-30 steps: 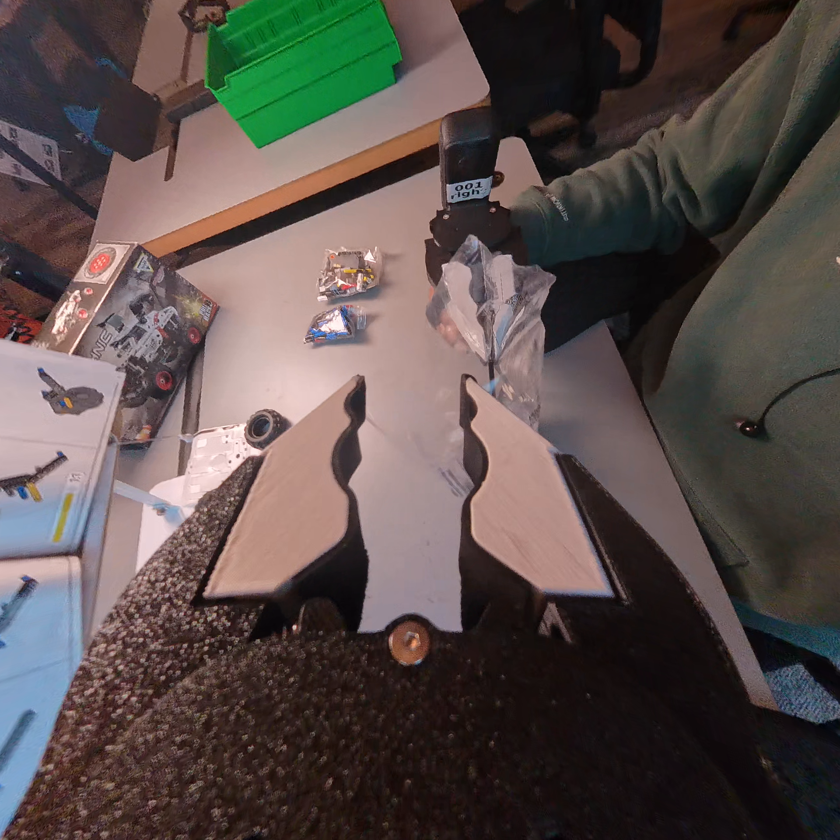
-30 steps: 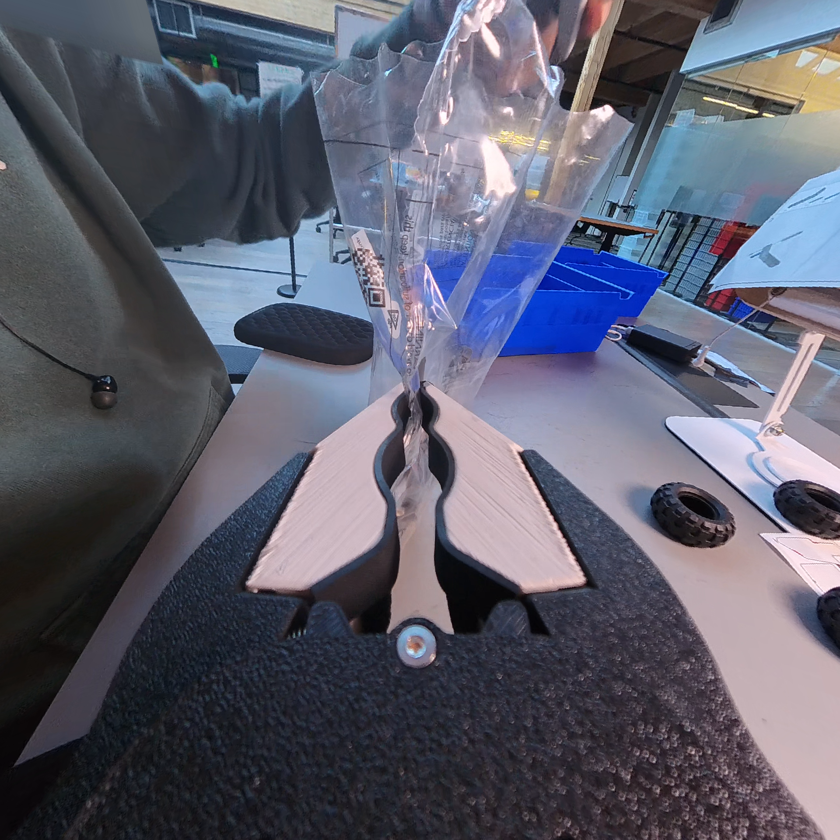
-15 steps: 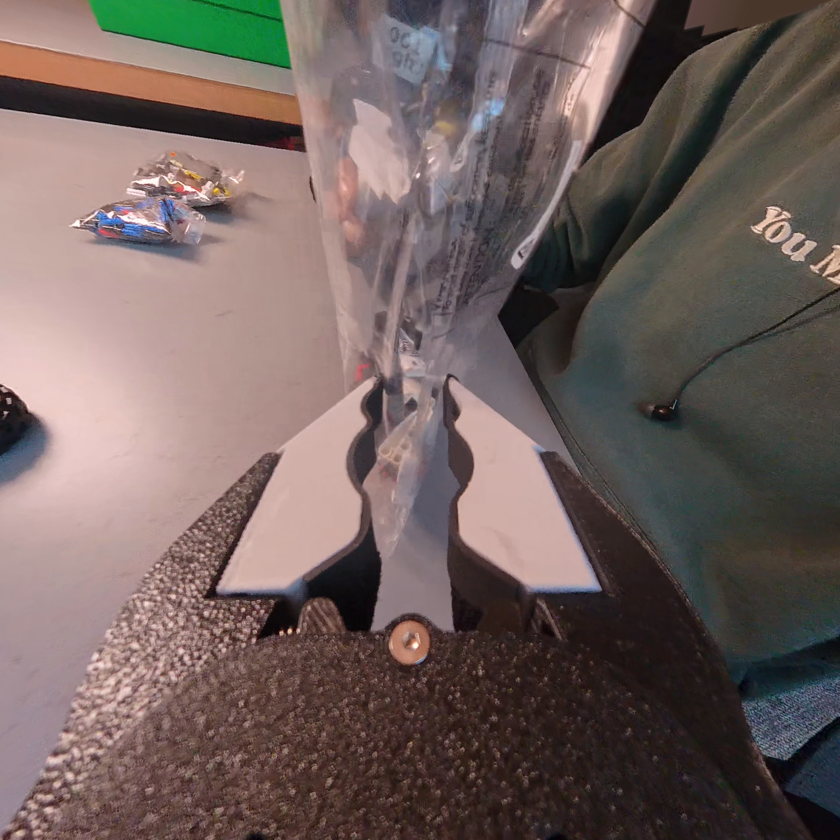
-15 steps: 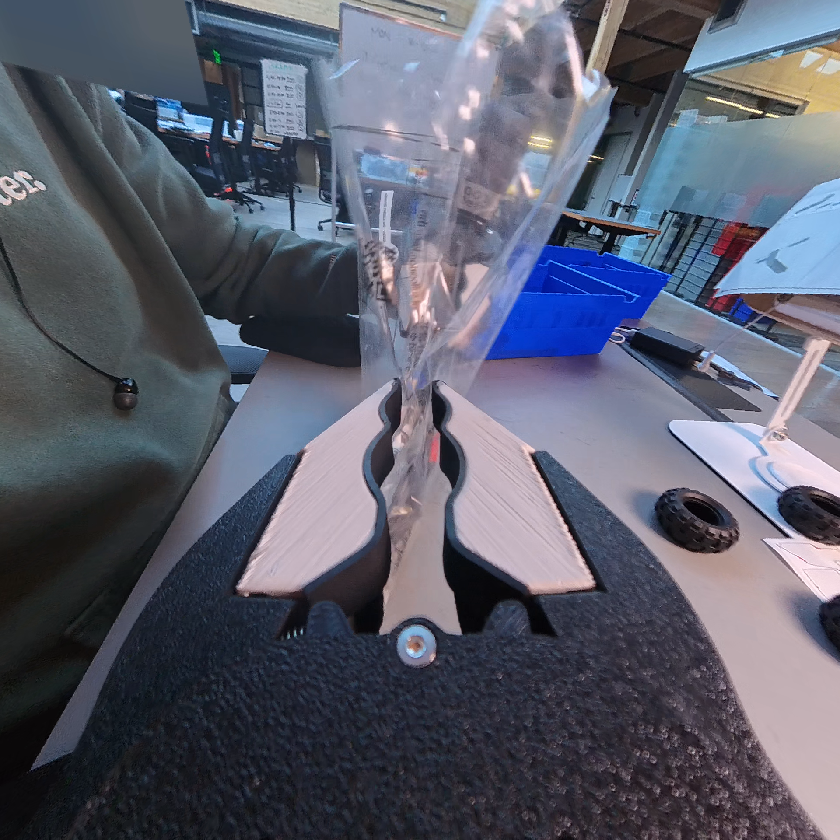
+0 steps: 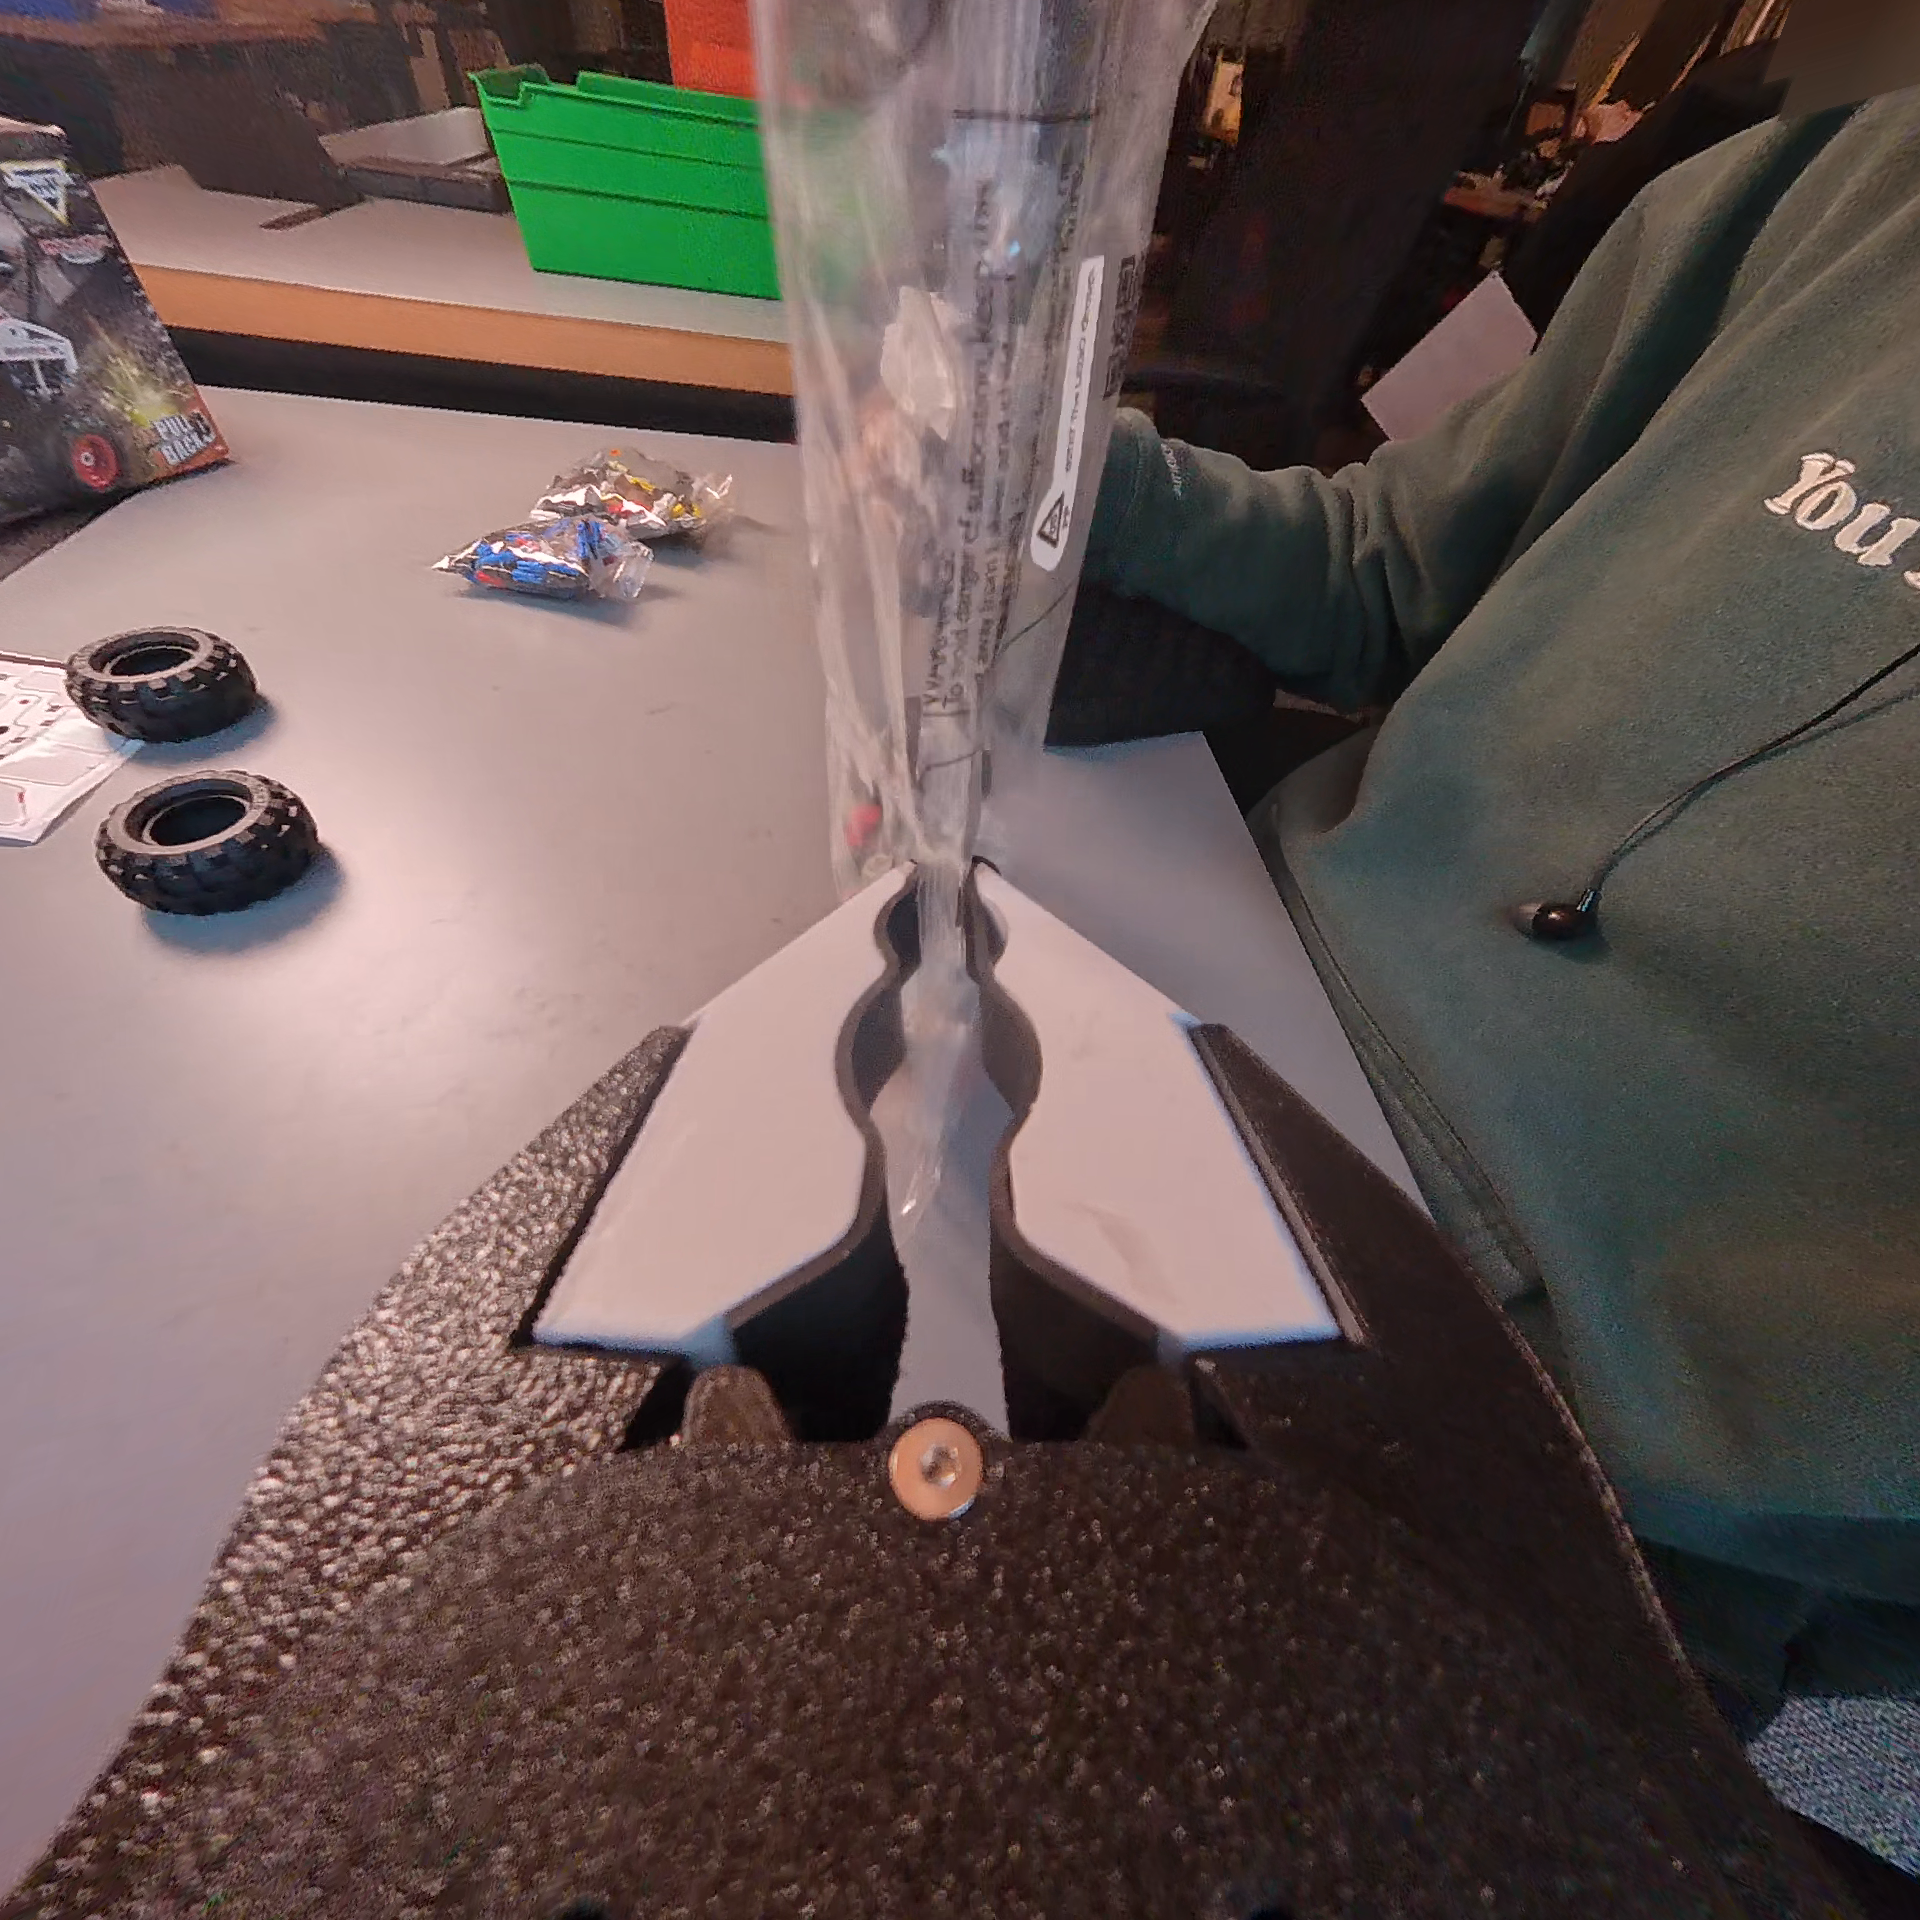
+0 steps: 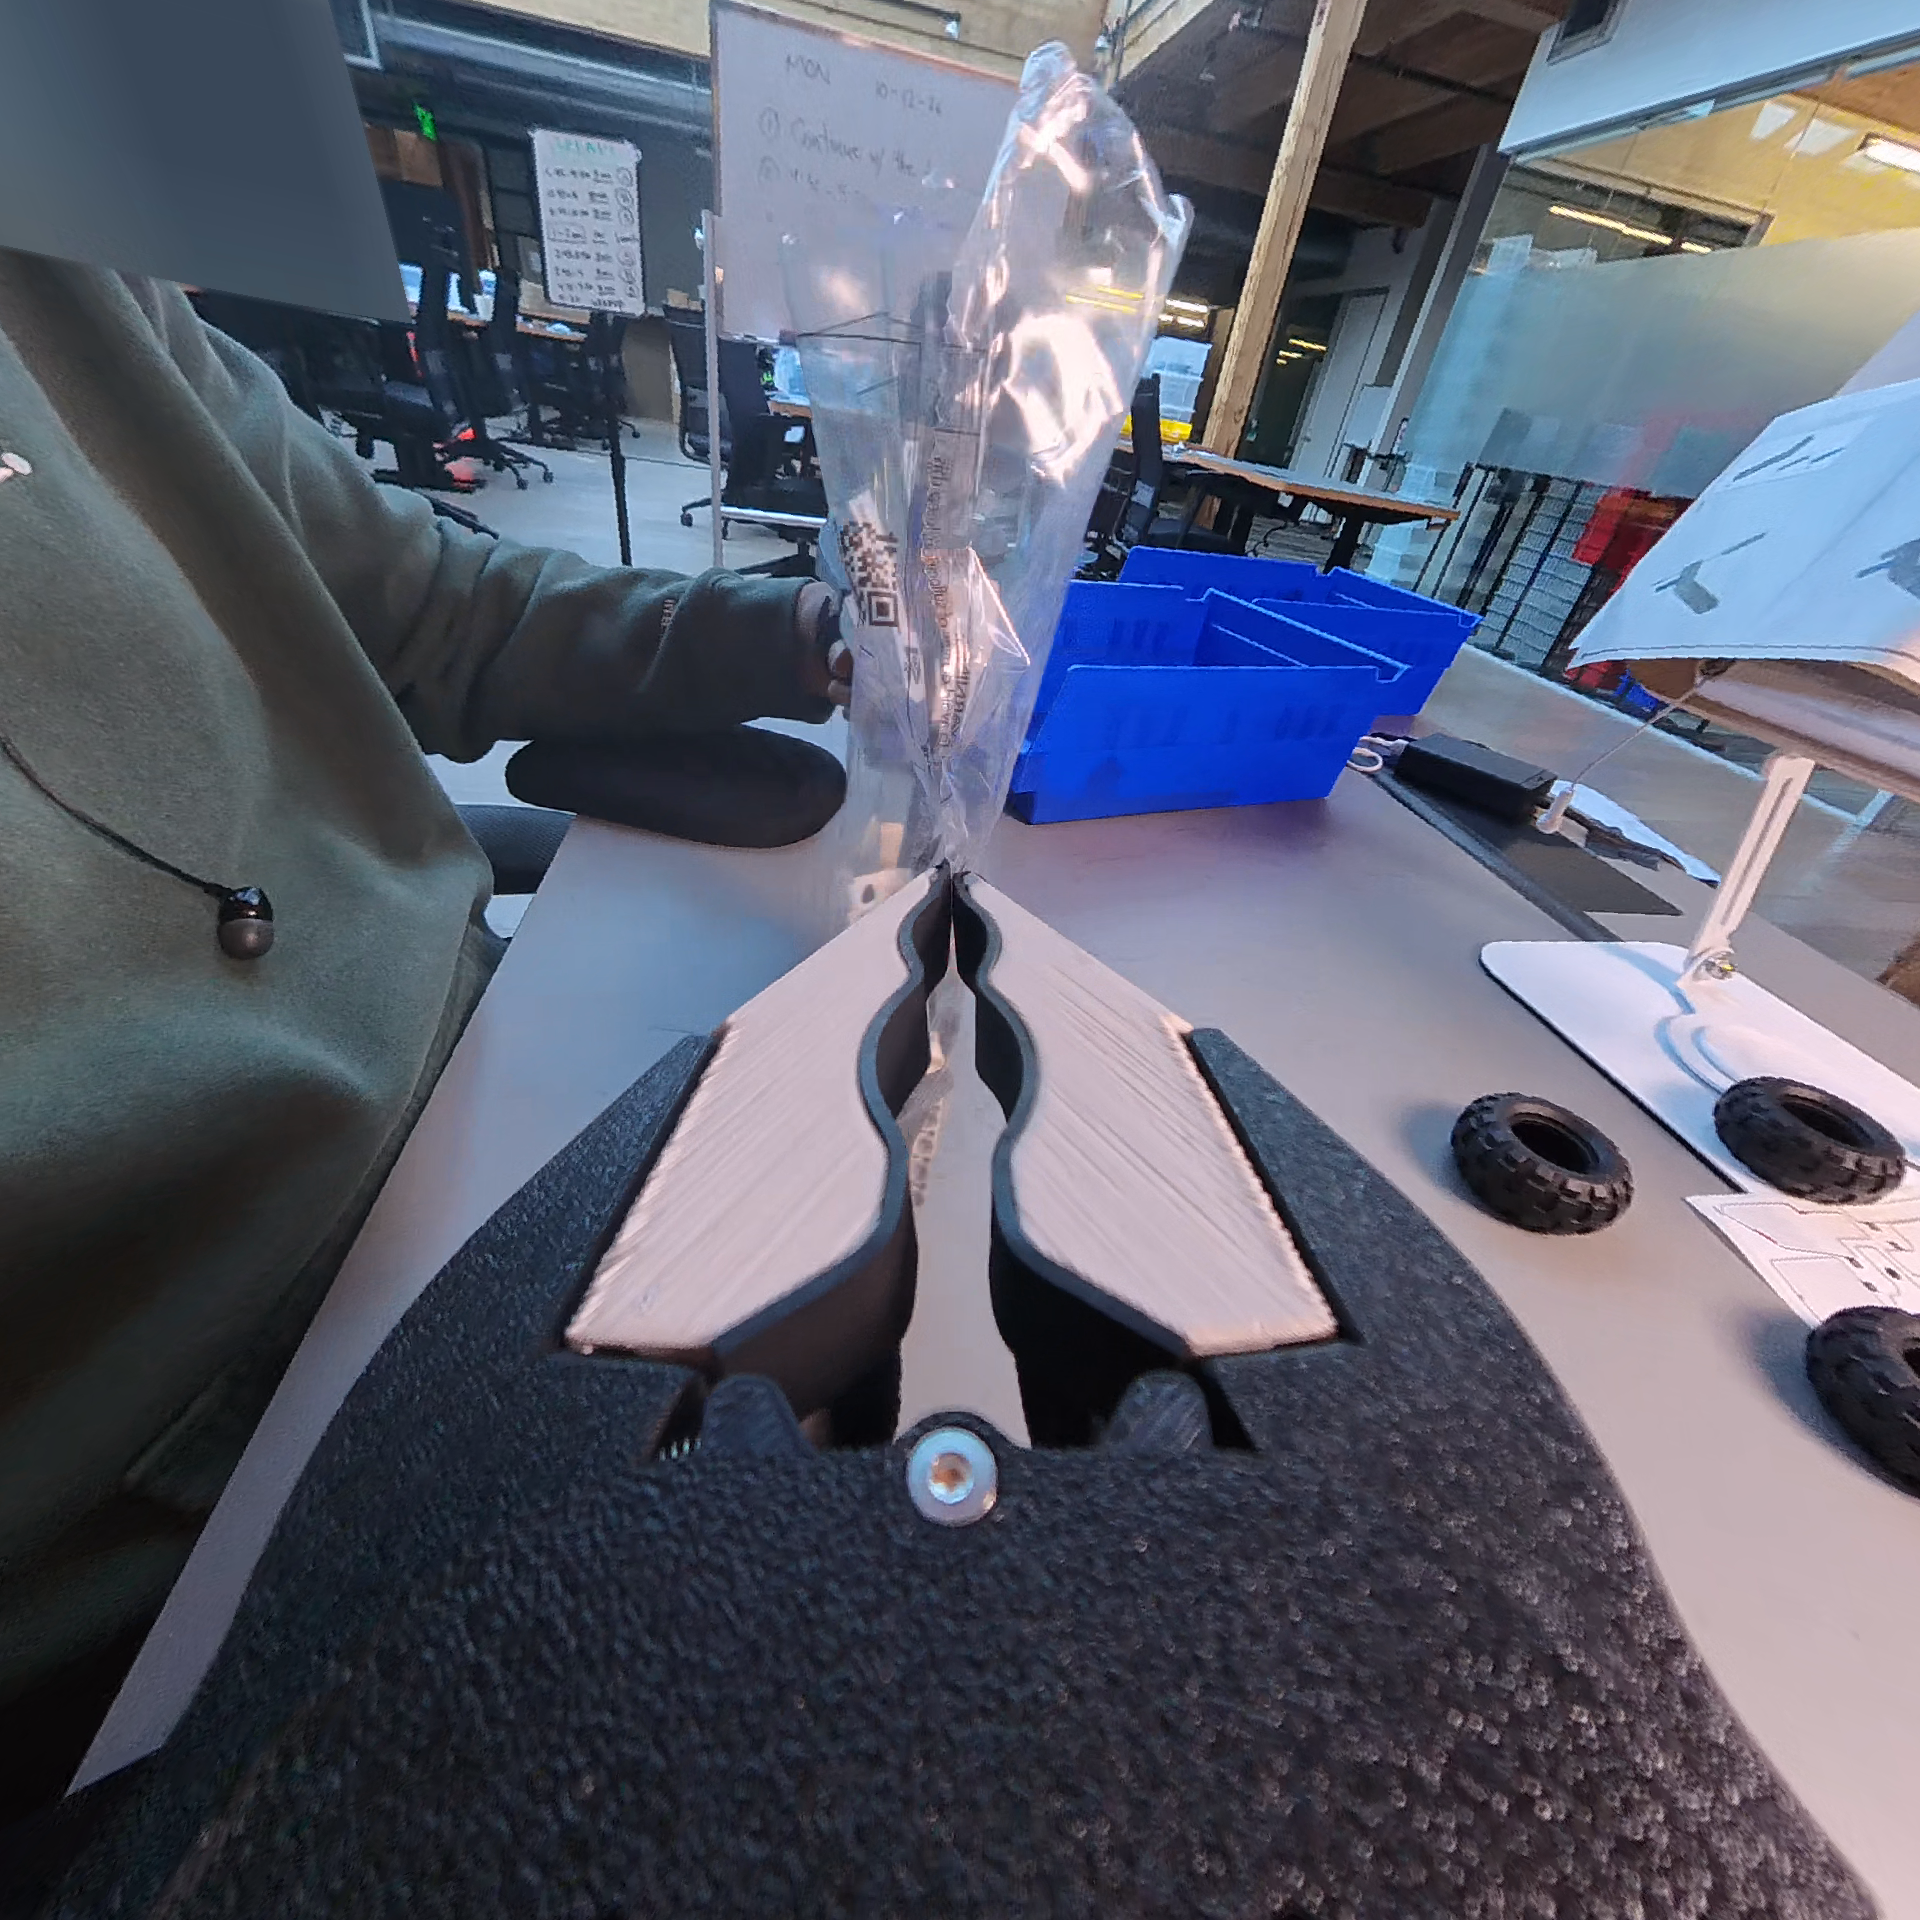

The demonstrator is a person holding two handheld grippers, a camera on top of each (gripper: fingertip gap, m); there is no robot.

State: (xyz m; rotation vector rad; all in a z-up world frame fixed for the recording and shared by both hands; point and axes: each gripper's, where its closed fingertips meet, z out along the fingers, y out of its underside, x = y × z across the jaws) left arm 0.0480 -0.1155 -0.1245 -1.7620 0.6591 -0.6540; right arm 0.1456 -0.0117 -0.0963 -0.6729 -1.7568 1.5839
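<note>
Tongs pinch one clear bag from both ends

Left gripper [image 5: 943, 894] has its fingers pressed together on the thin edge of a clear plastic bag [image 5: 956, 436], which rises straight up from the fingertips; small parts show dimly inside it just above the tips. Right gripper [image 6: 952, 883] is likewise clamped on the clear plastic bag [image 6: 966, 499], its tips meeting on a gathered corner of the film. Both sit above a grey table [image 5: 468, 935].

To the left of the left gripper lie two black toy tyres [image 5: 206, 842], one beyond the other, beside a white sheet [image 5: 42, 748]. Farther ahead and left of the bag rest two small packets of parts [image 5: 582, 525], touching each other, and beyond them a green bin [image 5: 634, 197] on a second table. A printed box [image 5: 73, 343] stands at the far left.

To the right of the right gripper lie more black tyres [image 6: 1540, 1162] near a white stand [image 6: 1621, 997] carrying an open booklet [image 6: 1787, 561]. Ahead, just right of the bag, sits a blue bin [image 6: 1226, 686]. A person in a green sweatshirt [image 6: 208, 727] sits close by.
</note>
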